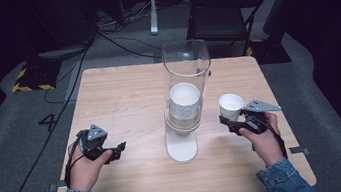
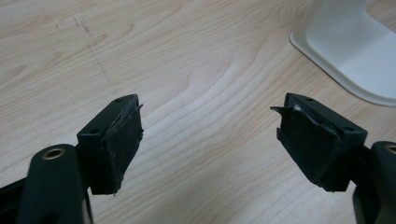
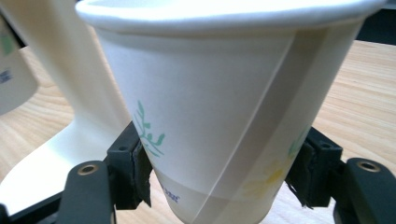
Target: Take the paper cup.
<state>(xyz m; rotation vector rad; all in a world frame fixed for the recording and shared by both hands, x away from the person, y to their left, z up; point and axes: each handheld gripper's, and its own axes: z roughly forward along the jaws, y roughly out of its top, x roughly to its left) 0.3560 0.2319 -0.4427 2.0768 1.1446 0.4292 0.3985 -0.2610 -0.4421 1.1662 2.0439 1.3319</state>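
A white paper cup (image 1: 231,105) with a green leaf print (image 3: 210,116) is held upright above the table at the right, and my right gripper (image 1: 230,121) is shut on its lower part, one pad on each side. A clear tube dispenser (image 1: 186,73) on a white stand (image 1: 182,147) rises at the table's centre, with a stack of white cups (image 1: 184,101) inside. The stand's white column (image 3: 70,93) is just left of the held cup in the right gripper view. My left gripper (image 1: 118,151) rests low over the wood at the left, open, nothing between its pads (image 2: 119,140).
The wooden table (image 1: 123,97) has bare surface all round the dispenser. The white stand's base (image 2: 348,46) lies ahead and to the right of the left gripper. Behind the table stand a dark folding chair (image 1: 223,15) and cables on the grey floor.
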